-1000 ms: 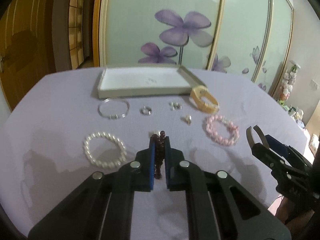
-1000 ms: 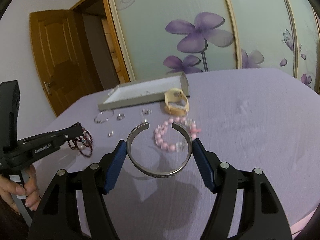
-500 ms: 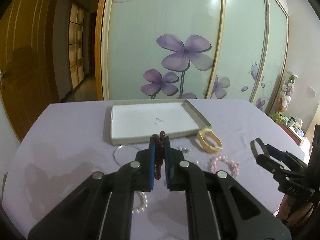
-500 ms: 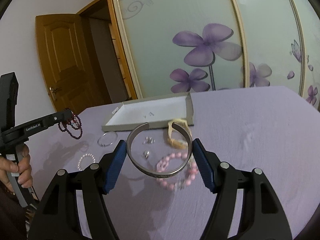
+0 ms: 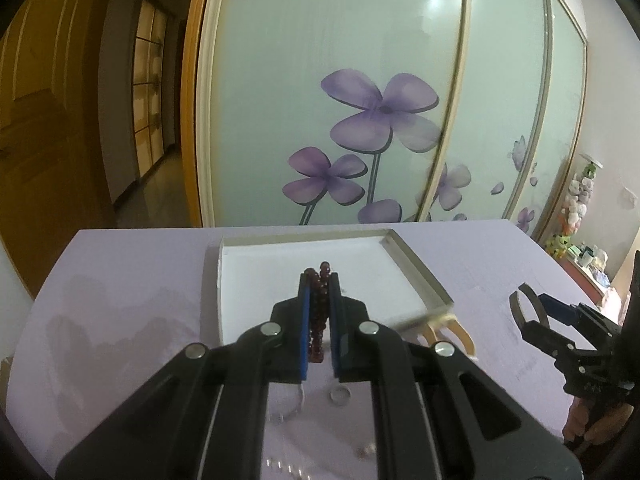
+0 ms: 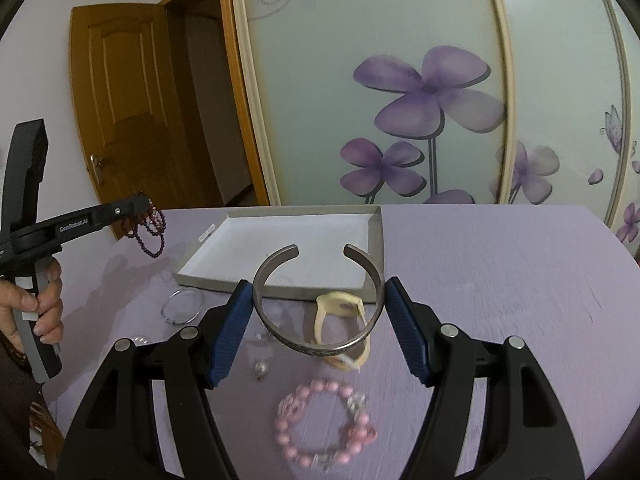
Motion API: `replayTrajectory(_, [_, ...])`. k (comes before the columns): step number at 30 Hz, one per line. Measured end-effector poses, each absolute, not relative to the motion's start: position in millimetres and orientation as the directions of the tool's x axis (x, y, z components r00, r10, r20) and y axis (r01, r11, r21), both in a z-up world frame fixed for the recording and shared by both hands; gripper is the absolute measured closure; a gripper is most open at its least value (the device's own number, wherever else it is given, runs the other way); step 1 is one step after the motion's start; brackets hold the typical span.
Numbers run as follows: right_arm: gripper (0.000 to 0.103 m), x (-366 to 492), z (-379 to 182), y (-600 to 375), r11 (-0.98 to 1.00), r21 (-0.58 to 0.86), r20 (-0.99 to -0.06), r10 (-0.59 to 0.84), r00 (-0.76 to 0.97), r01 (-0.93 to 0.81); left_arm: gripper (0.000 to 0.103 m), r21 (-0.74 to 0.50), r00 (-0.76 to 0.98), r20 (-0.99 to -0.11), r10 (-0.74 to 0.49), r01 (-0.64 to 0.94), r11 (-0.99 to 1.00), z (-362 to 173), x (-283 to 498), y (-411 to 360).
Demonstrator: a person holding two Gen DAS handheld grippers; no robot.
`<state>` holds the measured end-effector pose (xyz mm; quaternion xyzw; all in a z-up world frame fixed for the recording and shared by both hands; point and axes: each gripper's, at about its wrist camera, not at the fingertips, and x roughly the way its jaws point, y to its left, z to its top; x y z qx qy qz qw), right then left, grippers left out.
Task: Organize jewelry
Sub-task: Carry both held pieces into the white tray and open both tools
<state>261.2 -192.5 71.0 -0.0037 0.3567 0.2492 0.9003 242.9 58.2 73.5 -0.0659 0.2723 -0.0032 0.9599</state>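
My left gripper (image 5: 320,284) is shut on a dark red bead bracelet (image 5: 318,312) and holds it in the air over the near part of the white tray (image 5: 248,264). The same bracelet (image 6: 150,228) hangs from that gripper in the right wrist view, left of the tray (image 6: 280,236). My right gripper (image 6: 318,292) is shut on a silver cuff bangle (image 6: 316,344), held above the table short of the tray's front edge. The bangle also shows at the right in the left wrist view (image 5: 524,306).
On the purple tablecloth (image 6: 500,280) lie a cream bangle (image 6: 340,312), a pink bead bracelet (image 6: 324,428), a thin silver bangle (image 6: 182,306), a small ring (image 5: 340,395) and small earrings (image 6: 260,368). Mirrored wardrobe doors stand behind the table.
Both grippers have risen and moved forward toward the tray with their bracelets. The left one now hangs over the tray's near part.
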Motion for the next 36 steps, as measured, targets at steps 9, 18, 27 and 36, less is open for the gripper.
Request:
replayTrajectory(9, [0.034,309.5,56.6,-159.4,0.857,0.163,-0.679,0.457,0.575,-0.489,0.095,-0.106,0.837,-0.547,-0.025,-0.039,0.994,63.2,307.1,64.7])
replayTrajectory(18, [0.034,352.3,24.4,-137.1,0.849,0.171,-0.738,0.446,0.506,-0.499,0.094,-0.122,0.799,-0.6,-0.025,-0.061,0.991,34.4,358.1,79.3])
replayTrajectory(27, [0.034,388.9,-4.8,-119.2,0.854,0.151,-0.8,0.402,0.446,-0.499,0.094,-0.115,0.77,-0.638,-0.011,-0.081,0.99,8.7,389.0,92.7])
replayTrajectory(36, [0.034,393.0,-13.2,-112.9,0.851,0.134,-0.814,0.387,0.433,-0.508,0.094,-0.11,0.759,-0.651,-0.01,-0.082,0.991,-0.8,405.0,94.9])
